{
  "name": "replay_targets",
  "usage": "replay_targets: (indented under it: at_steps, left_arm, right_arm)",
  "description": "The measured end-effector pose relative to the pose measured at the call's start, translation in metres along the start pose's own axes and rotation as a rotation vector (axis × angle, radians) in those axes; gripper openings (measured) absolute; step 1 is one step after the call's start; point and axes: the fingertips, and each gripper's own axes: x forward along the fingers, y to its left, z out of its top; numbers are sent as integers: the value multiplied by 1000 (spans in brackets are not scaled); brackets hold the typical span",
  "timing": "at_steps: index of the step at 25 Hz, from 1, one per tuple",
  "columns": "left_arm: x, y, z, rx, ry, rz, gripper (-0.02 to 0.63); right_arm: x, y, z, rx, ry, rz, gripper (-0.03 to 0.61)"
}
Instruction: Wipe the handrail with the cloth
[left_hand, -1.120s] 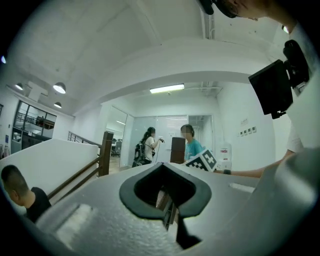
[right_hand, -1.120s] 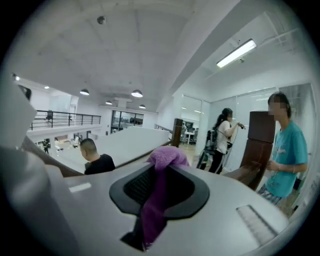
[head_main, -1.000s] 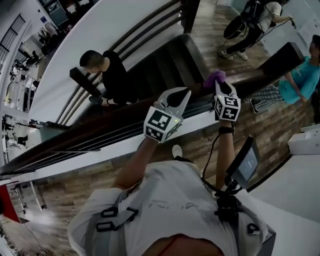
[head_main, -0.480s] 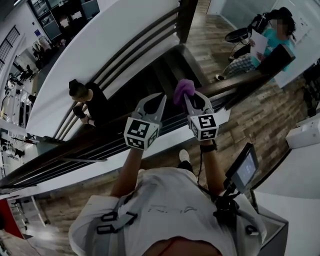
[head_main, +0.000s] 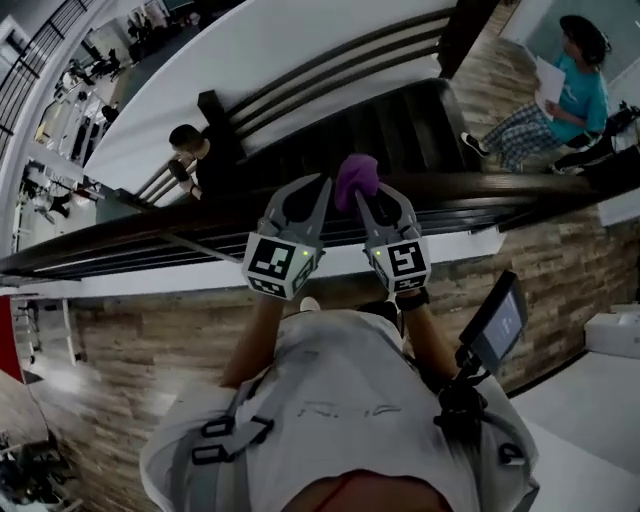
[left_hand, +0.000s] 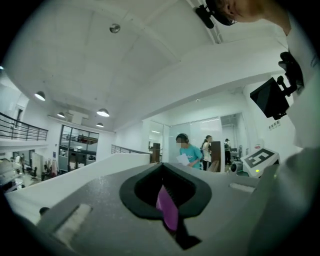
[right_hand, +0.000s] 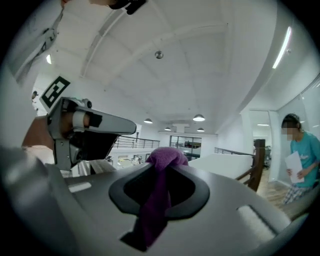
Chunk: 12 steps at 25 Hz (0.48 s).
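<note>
Shoulders in a pale shirt (head_main: 340, 400) fill the bottom of the head view, with both forearms reaching up to the tools. The right gripper (head_main: 372, 195) is clamped on a purple cloth (head_main: 356, 178), which bunches above its tips and hangs down through the jaws in the right gripper view. The left gripper (head_main: 320, 185) sits just beside it with its jaws together. Its own view shows a thin purple strip in the seam, so it seems to pinch an edge of the same cloth. From above, the bundle overlaps the dark wooden handrail (head_main: 520, 187). Past the rail, stairs (head_main: 380, 120) drop away with a person in black (head_main: 195, 150) on them. A person in a teal top (head_main: 578, 85) holding paper (head_main: 548, 78) is at the upper right.
</note>
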Motion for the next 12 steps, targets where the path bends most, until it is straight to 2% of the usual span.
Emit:
replay_targets:
  at_steps: [3,7,9,12]
  left_arm:
    - [-56,45,3,-3,-14,145,0]
    - [-134,102,-6,-16,-18,346,0]
    - [-172,125,-16,-26,-12,441,0]
    - [-221,152,-31,-46,1,573,0]
  right_arm:
    - [25,76,6,-38,-13,194,64]
    - [56,171,-5,-101,26,429,66]
    - [67,213,-16,-140,38,519,66]
    - [88,265,-45,-219,76,605,66]
